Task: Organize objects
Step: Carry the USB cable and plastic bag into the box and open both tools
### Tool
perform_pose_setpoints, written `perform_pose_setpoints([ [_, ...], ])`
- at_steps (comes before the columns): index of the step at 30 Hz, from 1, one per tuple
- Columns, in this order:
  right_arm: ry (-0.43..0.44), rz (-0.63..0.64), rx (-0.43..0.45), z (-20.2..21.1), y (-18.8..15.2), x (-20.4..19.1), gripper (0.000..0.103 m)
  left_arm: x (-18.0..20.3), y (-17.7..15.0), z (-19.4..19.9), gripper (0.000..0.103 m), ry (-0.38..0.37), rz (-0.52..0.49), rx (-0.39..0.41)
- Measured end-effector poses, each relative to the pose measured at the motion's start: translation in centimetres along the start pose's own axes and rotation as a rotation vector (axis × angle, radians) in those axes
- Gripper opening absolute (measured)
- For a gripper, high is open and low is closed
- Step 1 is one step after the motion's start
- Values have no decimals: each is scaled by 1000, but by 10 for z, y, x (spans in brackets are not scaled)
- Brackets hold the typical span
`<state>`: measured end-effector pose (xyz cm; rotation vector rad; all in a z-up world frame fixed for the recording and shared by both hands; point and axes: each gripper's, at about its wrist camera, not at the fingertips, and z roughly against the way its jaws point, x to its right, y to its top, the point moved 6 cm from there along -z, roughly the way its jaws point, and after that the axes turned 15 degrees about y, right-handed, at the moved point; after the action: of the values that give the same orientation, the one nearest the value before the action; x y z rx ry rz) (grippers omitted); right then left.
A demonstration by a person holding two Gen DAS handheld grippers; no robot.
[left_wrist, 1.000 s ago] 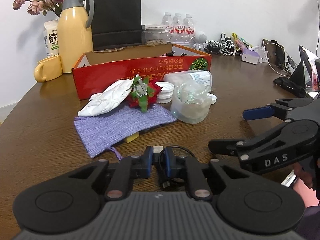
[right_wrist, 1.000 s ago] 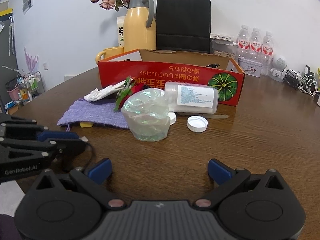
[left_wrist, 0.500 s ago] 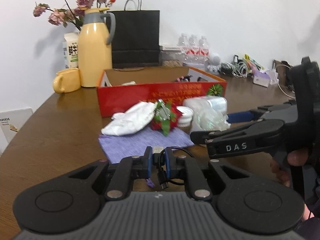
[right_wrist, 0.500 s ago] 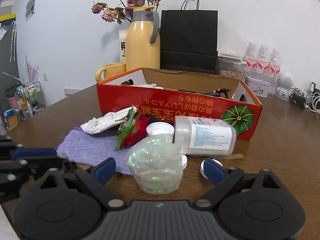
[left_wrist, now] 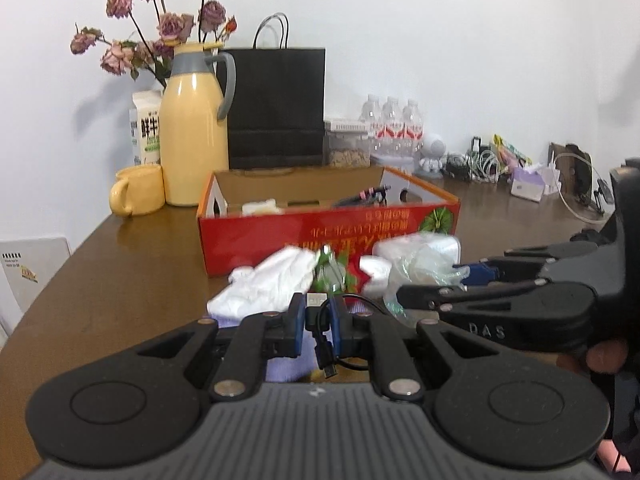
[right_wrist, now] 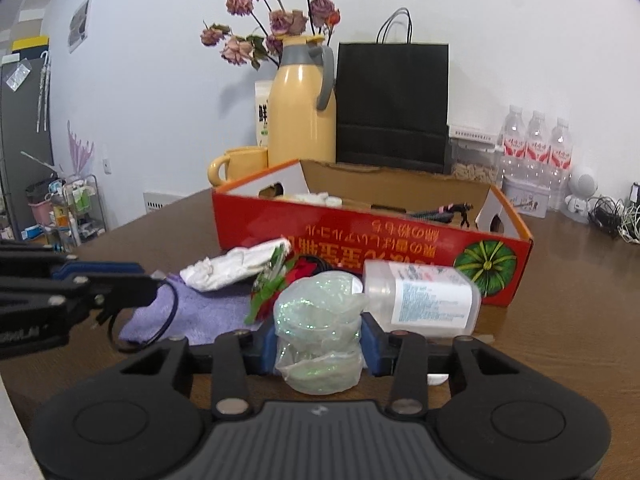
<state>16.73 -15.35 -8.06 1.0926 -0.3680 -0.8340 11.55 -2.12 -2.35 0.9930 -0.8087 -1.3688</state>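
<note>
My left gripper [left_wrist: 318, 320] is shut on a black USB cable [left_wrist: 324, 344], held above the purple pouch [left_wrist: 286, 364]. In the right wrist view it [right_wrist: 148, 284] comes in from the left with the cable loop [right_wrist: 160, 320] hanging under it. My right gripper [right_wrist: 320, 344] is closing, and its blue pads [right_wrist: 269, 344] press both sides of a crumpled clear plastic cup [right_wrist: 320, 320]. Behind lie a clear bottle [right_wrist: 424, 300] on its side, a white glove [right_wrist: 236, 264] and a red-green ornament [right_wrist: 276, 284]. The open red box [right_wrist: 372, 240] stands beyond them.
Behind the box stand a yellow jug [left_wrist: 194, 140] with dried flowers, a yellow mug [left_wrist: 138, 196], a black paper bag [left_wrist: 276, 108] and water bottles [left_wrist: 392, 124]. Tangled cables [left_wrist: 480, 164] lie at the far right. The table edge [left_wrist: 36, 312] runs along the left.
My right gripper moved forward around the plastic cup and its jaws came in from wide open onto it. My left gripper rose with the cable still in its grip.
</note>
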Motion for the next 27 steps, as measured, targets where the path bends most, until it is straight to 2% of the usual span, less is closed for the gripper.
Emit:
perform_pose_setpoints([
  [9, -5, 19, 107, 9, 42, 7, 40, 5, 51, -16, 14, 6, 51, 93],
  [15, -17, 26, 167, 0, 78, 21, 40, 7, 92, -40, 14, 22, 102, 136],
  [21, -43, 20, 198, -21, 107, 45, 39, 8, 124, -79, 14, 48, 145, 140],
  [27, -72, -15, 203, -54, 125, 79, 39, 14, 140, -127, 14, 69, 169, 109],
])
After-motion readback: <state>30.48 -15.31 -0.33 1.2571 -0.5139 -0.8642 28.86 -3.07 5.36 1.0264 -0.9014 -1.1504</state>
